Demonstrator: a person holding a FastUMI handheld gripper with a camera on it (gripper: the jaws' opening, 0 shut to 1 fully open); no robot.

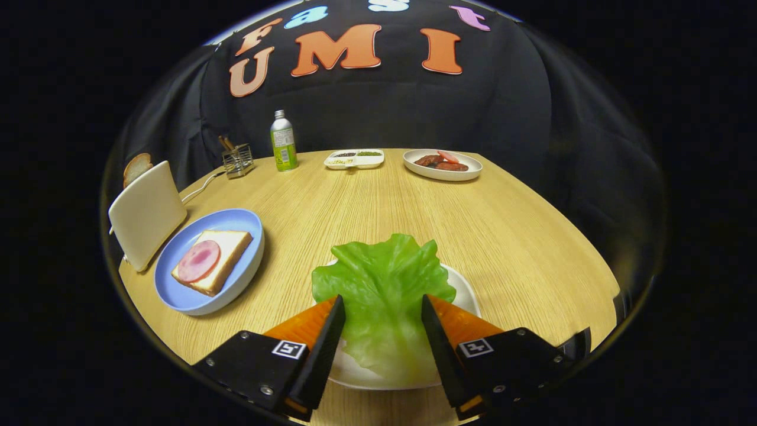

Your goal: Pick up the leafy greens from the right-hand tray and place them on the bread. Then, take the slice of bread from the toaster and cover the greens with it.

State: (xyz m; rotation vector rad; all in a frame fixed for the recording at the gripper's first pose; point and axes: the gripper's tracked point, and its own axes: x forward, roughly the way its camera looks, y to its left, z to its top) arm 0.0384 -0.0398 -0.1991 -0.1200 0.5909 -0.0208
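Note:
A green lettuce leaf [381,290] lies on a white tray [467,296] right under my gripper [383,306]. The gripper is open, its two black fingers [331,331] standing either side of the leaf without pressing on it. To the left, a blue plate [236,220] holds a slice of bread [227,248] with a round pink ham slice [199,261] on top. Beyond the plate stands a white toaster [146,214], and a slice of bread [136,167] sticks out behind its top.
At the far side of the wooden table [366,201] stand a green-labelled bottle [283,142], a wire holder [237,160], a white divided dish [354,158] and a white plate with meat [442,163]. The toaster's cable [201,188] runs across the table.

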